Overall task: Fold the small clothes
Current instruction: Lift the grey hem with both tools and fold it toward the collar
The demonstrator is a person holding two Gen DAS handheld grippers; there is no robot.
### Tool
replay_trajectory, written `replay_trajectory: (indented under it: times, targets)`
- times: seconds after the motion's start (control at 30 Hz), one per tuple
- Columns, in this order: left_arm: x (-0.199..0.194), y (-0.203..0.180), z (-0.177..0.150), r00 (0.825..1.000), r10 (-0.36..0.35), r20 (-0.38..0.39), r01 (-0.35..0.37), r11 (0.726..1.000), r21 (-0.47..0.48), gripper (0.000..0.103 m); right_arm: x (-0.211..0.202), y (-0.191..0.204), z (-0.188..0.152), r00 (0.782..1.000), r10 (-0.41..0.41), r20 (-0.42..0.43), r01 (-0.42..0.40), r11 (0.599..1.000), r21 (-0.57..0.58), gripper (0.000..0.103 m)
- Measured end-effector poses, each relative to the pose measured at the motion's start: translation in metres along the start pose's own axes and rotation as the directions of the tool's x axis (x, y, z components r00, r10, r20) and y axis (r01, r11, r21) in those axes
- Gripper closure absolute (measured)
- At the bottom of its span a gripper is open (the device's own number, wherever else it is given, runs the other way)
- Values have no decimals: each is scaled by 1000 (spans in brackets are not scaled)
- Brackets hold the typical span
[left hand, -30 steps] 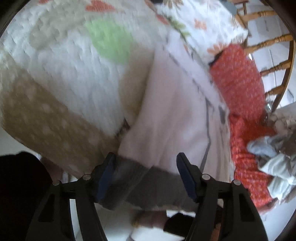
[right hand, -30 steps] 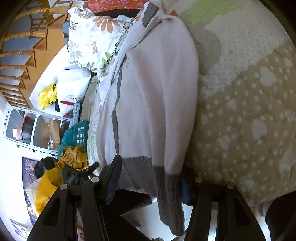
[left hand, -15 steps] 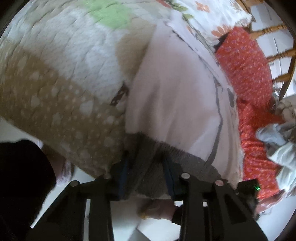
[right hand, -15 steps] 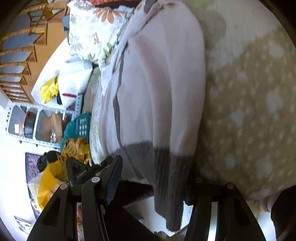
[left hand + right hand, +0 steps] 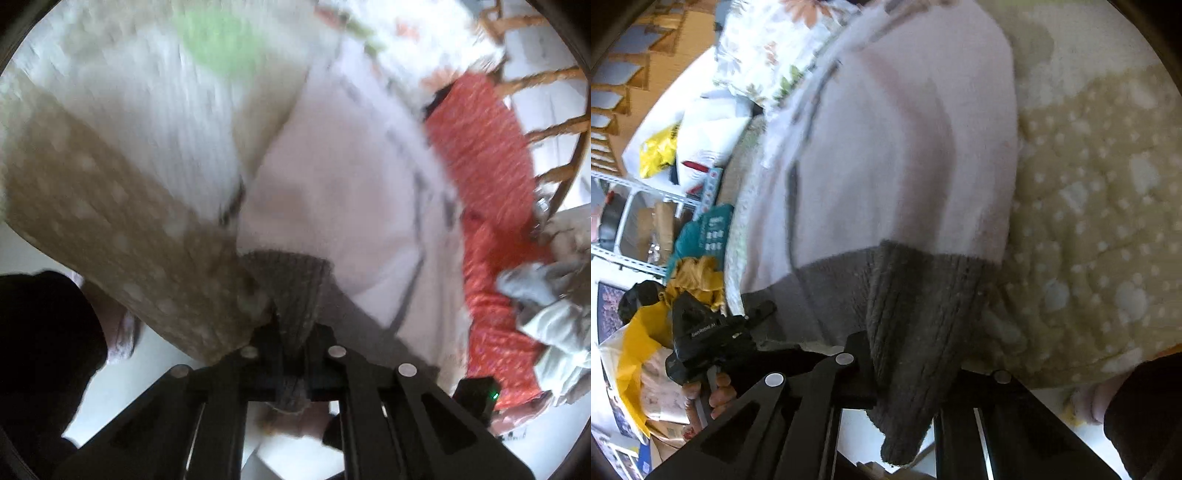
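Sweater (image 5: 343, 206) hem pinched, apparently, in both tongs (image 5: 293, 350) (image 5: 908, 365).

- A bed carries everything, spread with a quilt (image 5: 122, 155) (image 5: 1108, 206) in white, green and spotted tan.
- A pale sweater (image 5: 343, 192) (image 5: 905, 155) with a grey ribbed hem lies on it.
- A red patterned cloth (image 5: 484, 147) lies beside the sweater.

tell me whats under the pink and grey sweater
The sweater lies on a dotted quilt, visible beside it. What lies directly beneath its middle is covered.
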State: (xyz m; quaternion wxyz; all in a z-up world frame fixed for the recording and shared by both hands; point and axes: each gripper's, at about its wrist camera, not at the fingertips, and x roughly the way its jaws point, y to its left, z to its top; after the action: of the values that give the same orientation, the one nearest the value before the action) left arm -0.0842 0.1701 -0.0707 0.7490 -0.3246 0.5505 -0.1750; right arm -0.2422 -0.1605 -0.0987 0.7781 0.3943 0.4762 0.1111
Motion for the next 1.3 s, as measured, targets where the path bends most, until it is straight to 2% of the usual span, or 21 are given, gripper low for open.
replay_trajectory:
  times: [0.1,0.2,0.27,0.37,0.43,0.53,0.63,0.83,1.0,1.07,1.23,1.3]
  targets:
    - [-27,-2,-9,999,-42,5,42,999,13,96,-23,3,-11,997,81,3,-81,997,-14,96]
    - [-50,-5,-34,999,-34,-6,34,998,61,96,-49,17,-31,990,142,-15,-142,988,-67,96]
    - [-51,-3,-46,1000,-22,-20,24,997,73,96,-58,24,-46,985,165,-40,-168,982,-88,96]
    - [-44,3,-52,999,-11,-39,13,998,60,96,-51,27,-57,989,128,-72,-134,986,-101,96]
    - [-41,-1,-45,999,-25,-37,27,998,53,96,-46,30,-54,993,98,-70,-106,988,-110,96]
    - [-44,-19,-22,1000,-20,13,18,994,108,96,-48,47,-40,996,75,-54,-83,985,-153,96]
    - [-42,-40,17,998,-39,45,34,992,119,96,-61,67,-16,999,48,-18,-51,970,-236,96]
    - [3,-87,110,995,-55,88,47,995,94,96,-64,104,74,995,5,103,29,947,-320,95]
    - [48,-112,169,996,-22,86,16,998,68,96,-35,109,161,987,-10,162,54,961,-270,95]
    - [65,-117,188,997,-9,81,4,998,64,96,-17,106,192,984,-51,172,95,962,-257,95]
    - [108,-123,220,998,37,51,-42,996,82,96,25,96,245,977,-152,152,186,953,-240,95]
    - [123,-128,230,997,65,47,-70,992,101,96,36,86,262,975,-164,150,194,956,-220,95]
